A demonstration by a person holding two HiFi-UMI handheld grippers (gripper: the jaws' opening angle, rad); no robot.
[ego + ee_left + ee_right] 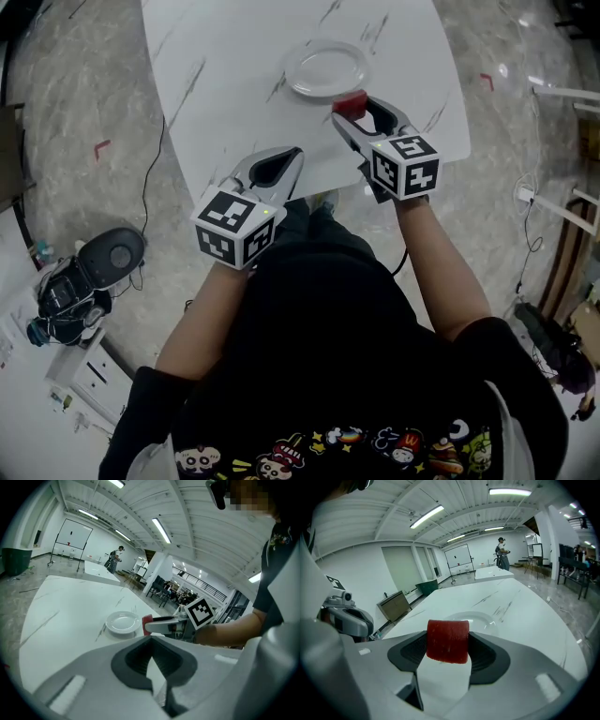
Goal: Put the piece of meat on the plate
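The piece of meat is a red block clamped between the jaws of my right gripper. In the head view the meat hangs just short of the near rim of the white plate, and my right gripper is shut on it. The plate lies right beyond the meat and holds nothing. From the left gripper view the plate and the meat show side by side. My left gripper sits over the table's near edge, its tips together with nothing between them.
The white marble-look table carries only the plate. Grey floor surrounds it, with a black case and device at the lower left and a cable trailing beside the table. People and tables stand far off in the hall.
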